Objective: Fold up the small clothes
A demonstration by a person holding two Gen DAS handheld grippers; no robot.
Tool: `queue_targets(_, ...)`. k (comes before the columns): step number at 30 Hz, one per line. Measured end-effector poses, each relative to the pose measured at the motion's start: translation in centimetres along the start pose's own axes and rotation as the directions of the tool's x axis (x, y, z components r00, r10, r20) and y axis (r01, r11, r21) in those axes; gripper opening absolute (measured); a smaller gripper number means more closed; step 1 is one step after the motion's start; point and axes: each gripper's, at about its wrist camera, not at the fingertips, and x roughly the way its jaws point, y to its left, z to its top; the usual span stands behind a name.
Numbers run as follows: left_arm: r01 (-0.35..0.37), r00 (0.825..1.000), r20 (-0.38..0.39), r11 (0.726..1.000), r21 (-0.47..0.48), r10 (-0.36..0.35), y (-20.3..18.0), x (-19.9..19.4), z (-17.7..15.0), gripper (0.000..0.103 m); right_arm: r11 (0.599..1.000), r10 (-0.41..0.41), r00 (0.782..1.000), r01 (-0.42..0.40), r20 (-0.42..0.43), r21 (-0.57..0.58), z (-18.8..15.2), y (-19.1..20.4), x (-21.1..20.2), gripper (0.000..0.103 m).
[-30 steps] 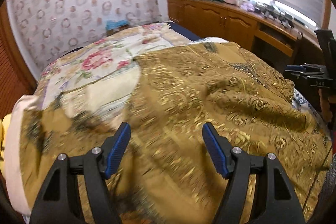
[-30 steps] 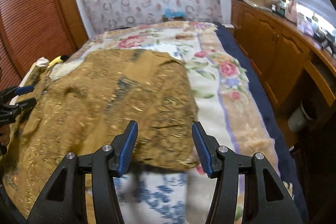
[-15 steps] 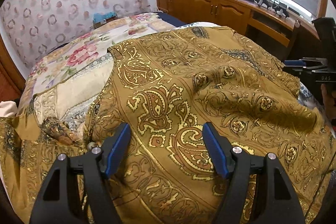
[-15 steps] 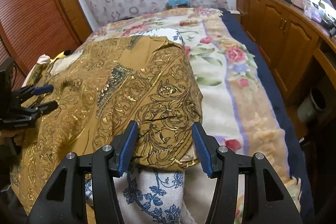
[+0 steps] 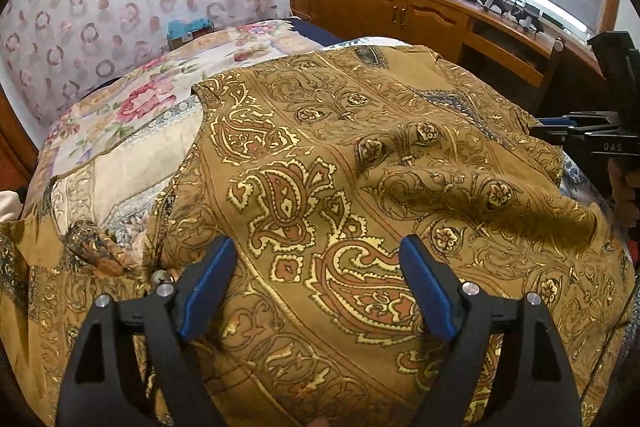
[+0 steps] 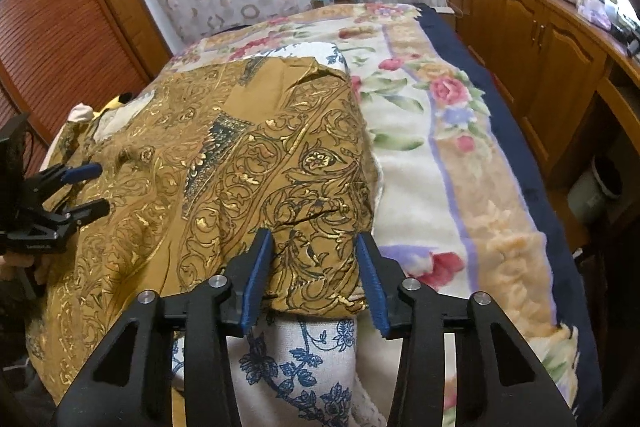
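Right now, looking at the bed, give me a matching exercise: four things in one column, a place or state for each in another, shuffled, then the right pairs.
Things:
1. gold paisley garment
2. blue-flowered white cloth
3. left tongs
4. wooden cabinets

Places or states:
A. along the wall beside the bed
B. spread over the floral blanket
C. open wide above the fabric
D. peeking out under the garment's near edge

Pairs: 1-B, 2-D, 3-C, 4-A
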Motion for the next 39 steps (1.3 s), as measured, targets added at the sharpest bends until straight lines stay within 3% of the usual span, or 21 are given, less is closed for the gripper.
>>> queue_targets(10,-0.001,1.0,0.003,1.0,-0.002,0.001,0.1,0.1,-0.1,0.086,0.985,-0.158,0.987,0.157,-0.008,-0.067,0.4,1.6,-1.1,0.01)
queue_targets(14,-0.012,1.0,0.017,1.0,-0.01,0.013,0.1,-0.3,-0.2,0.086,0.972,-0.21,0.977,0.214,0.048,-0.093,1.1,2.9,-2.7,0.009)
queue_targets(18,-0.042,0.996,0.078,0.999,-0.007,0.042,0.2,-1.9,-0.1,0.086,0.969,-0.207,0.972,0.22,0.115,-0.115,2.1,5.0,-4.3,0.009)
queue_targets(25,-0.046,0.977,0.206,0.997,-0.061,0.058,2.2,-4.9,0.5,0.086,0.972,-0.105,0.979,0.138,0.175,-0.191,3.1,9.7,-4.7,0.009)
queue_targets(34,-0.006,0.974,0.226,0.993,-0.118,0.032,4.9,-5.7,0.1,0.086,0.964,0.022,0.999,-0.014,0.028,-0.265,1.1,14.8,-0.2,0.009)
queue_targets(39,0.003,0.972,0.232,0.992,-0.123,0.026,5.4,-5.7,-0.5,0.086,0.969,0.028,0.999,-0.022,0.023,-0.248,0.8,14.7,-0.5,0.028)
